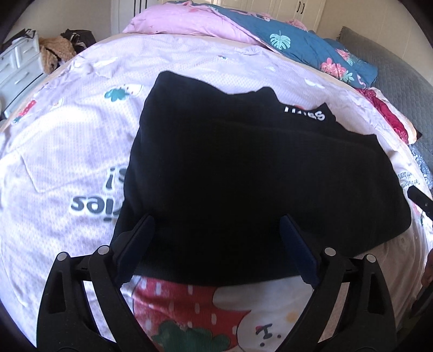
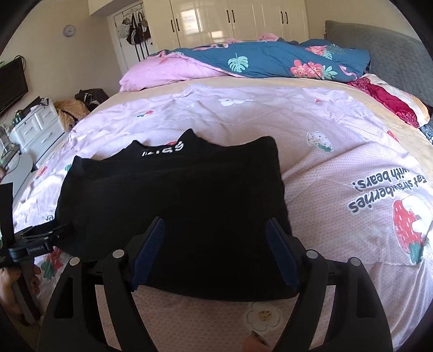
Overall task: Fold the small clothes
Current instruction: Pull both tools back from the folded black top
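Pink strawberry-print sheet (image 2: 311,140), blue floral quilt (image 2: 270,58), white drawers (image 2: 38,127).

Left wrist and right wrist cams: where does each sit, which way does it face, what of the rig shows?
Left wrist: sits behind the left tongs, looks forward across the black garment toward the pink-and-blue quilt; its own two open fingers show, and the right tongs' tip at the right edge.
Right wrist: sits behind the right tongs, faces the same way toward the white wardrobe; its open fingers show, the left tongs low at left.
Shared: the garment on the strawberry-print sheet, the quilt.
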Demonstrator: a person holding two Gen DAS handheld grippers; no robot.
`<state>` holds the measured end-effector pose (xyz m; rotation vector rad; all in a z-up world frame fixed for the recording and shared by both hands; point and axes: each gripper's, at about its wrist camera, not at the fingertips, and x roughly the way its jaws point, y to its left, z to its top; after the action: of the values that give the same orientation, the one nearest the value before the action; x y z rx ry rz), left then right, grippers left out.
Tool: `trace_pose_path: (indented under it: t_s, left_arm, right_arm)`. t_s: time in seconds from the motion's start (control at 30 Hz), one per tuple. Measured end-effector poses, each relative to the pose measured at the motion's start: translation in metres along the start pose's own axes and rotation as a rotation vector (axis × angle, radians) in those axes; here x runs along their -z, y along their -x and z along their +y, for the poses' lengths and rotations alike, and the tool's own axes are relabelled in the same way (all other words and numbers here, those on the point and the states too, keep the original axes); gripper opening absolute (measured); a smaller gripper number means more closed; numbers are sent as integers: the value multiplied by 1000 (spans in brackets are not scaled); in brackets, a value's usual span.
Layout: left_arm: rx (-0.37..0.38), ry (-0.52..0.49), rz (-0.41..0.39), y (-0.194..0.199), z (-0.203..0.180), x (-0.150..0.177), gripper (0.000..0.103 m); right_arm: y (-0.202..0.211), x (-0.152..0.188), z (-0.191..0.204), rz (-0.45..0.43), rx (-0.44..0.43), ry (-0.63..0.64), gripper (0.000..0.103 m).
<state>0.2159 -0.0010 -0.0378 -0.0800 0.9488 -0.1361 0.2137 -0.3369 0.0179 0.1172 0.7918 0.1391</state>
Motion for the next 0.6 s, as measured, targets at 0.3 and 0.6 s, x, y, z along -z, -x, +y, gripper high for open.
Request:
trace_pose_path:
  t_s: [0.3,0.6]
  left_arm:
    - [-25,-25,-12,2,-3,10,86]
    - [-30,-40,-10,3,-6,9,86]
  right_arm:
    - [-18,16,-2,80,45,-14,77]
    - [-32,34,-2,145,122,-3,78]
